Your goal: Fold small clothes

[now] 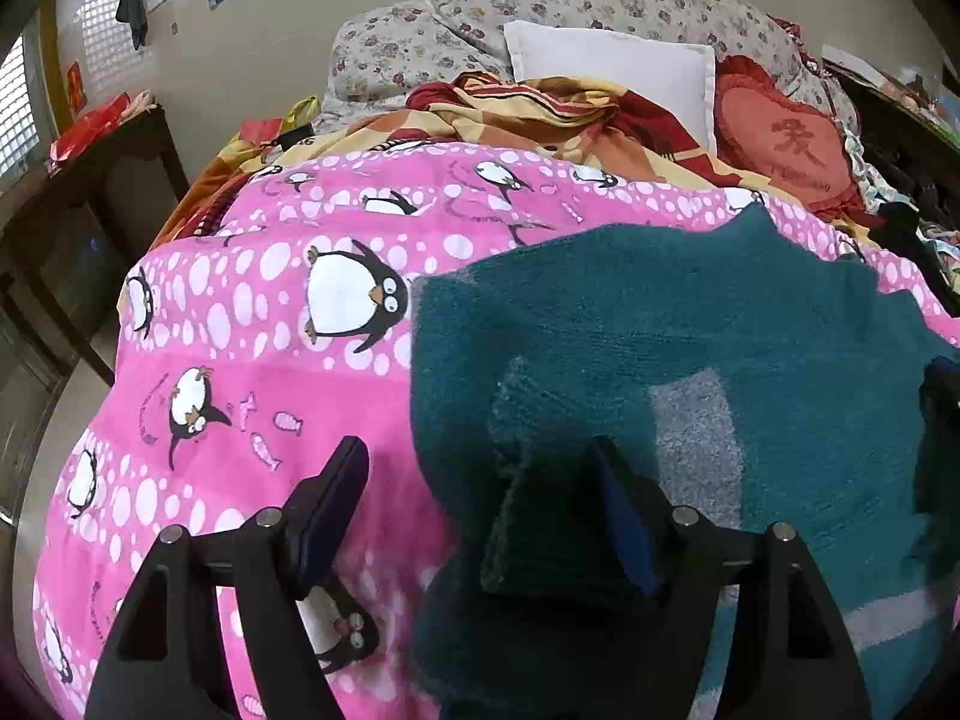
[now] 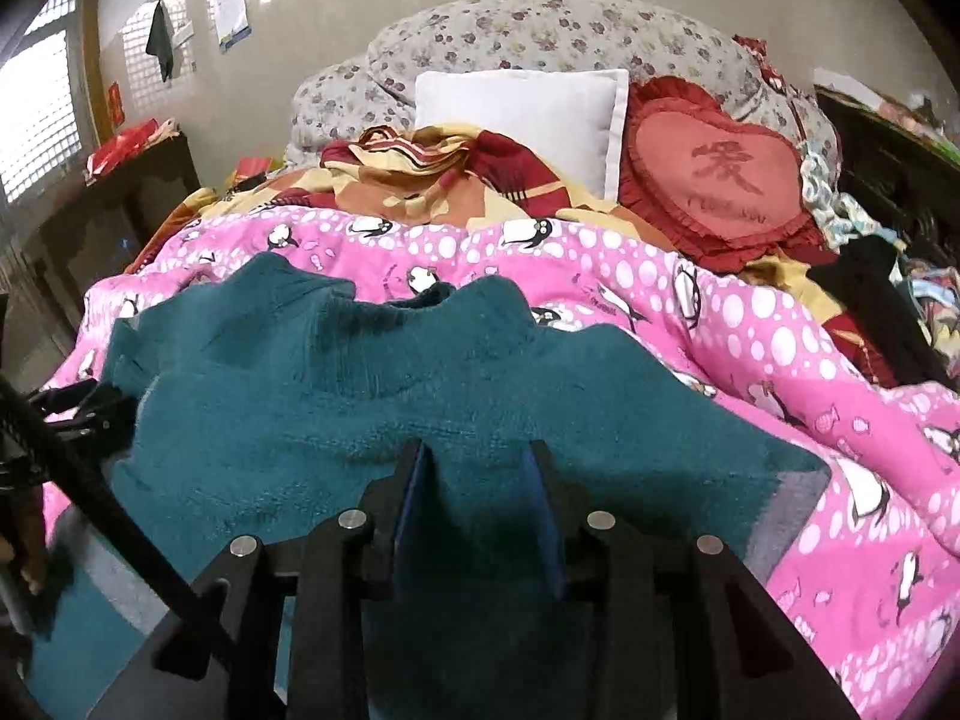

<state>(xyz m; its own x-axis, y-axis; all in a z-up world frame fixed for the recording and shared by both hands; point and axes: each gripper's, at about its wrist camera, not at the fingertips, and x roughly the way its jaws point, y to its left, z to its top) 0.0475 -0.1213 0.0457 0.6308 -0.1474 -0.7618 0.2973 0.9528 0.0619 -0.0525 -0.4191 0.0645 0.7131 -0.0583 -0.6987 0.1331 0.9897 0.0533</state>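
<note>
A teal knitted sweater [image 1: 690, 312] with grey patches lies on a pink penguin blanket [image 1: 240, 360] on the bed. My left gripper [image 1: 477, 456] stands open over the sweater's left edge. A ribbed teal cuff [image 1: 534, 516] lies between its jaws against the right finger [image 1: 624, 516], while the left finger [image 1: 333, 498] is off the cloth, over the blanket. In the right wrist view my right gripper [image 2: 477, 450] is shut on a bunched fold of the sweater [image 2: 336, 372] near its lower edge. The left gripper's black frame [image 2: 78, 408] shows at the sweater's far left.
Behind the blanket [image 2: 750, 324] lie a crumpled red-and-yellow sheet [image 2: 432, 174], a white pillow [image 2: 522, 114], a red heart cushion [image 2: 720, 180] and a floral quilt [image 2: 540, 36]. A dark wooden cabinet [image 1: 90, 222] stands to the left. Dark clothes [image 2: 870, 288] are piled at the right.
</note>
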